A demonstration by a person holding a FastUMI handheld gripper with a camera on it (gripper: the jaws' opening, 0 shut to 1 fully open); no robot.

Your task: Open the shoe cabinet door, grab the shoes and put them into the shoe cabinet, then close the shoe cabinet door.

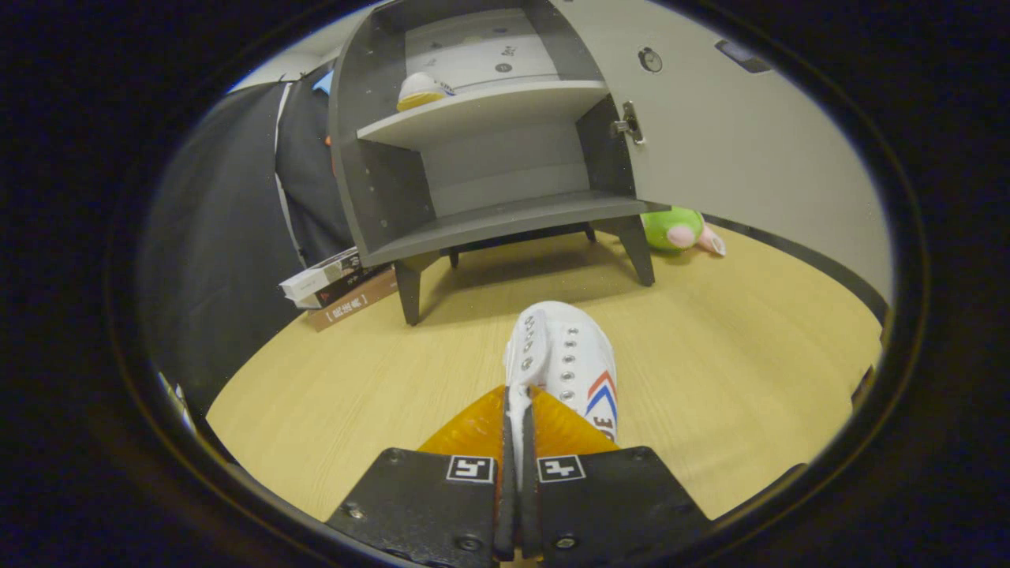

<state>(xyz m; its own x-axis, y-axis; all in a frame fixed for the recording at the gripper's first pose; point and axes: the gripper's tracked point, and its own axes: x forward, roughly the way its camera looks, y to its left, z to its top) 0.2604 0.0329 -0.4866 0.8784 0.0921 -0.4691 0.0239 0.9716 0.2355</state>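
1. The fingers [518,410] are pressed nearly together on a thin edge of the white shoe [570,364], apparently the rim of its opening or its tongue. Both fingers bear on that strip, and the rest of the shoe juts forward just beyond them.
2. The shoe is held over the wooden counter [750,379], well short of the shoe cabinet [489,142], whose door [750,142] stands swung open to the right.
3. Risk, as I judge it: the grip is on a narrow, soft edge. The shoe's weight hangs ahead of the fingers, so it may swing, droop or slip out on the way.
4. A drooping toe could catch the front lip of the bottom shelf [505,225] on entry and be knocked loose onto the counter.
5. The open door sits close to the path on the right. A wide approach could bump it or its hinge [629,122].
6. The upper shelf [489,106] already carries another shoe [422,89], white with a yellow sole, so the lower compartment looks the easier target.
7. The held shoe is a white lace-up canvas sneaker with metal eyelets in rows and red and blue stripes on its side. It looks light and pliable.
8. A green plush toy [675,229] lies behind the cabinet's right leg, and boxes [335,284] are stacked at its left, both off the path.
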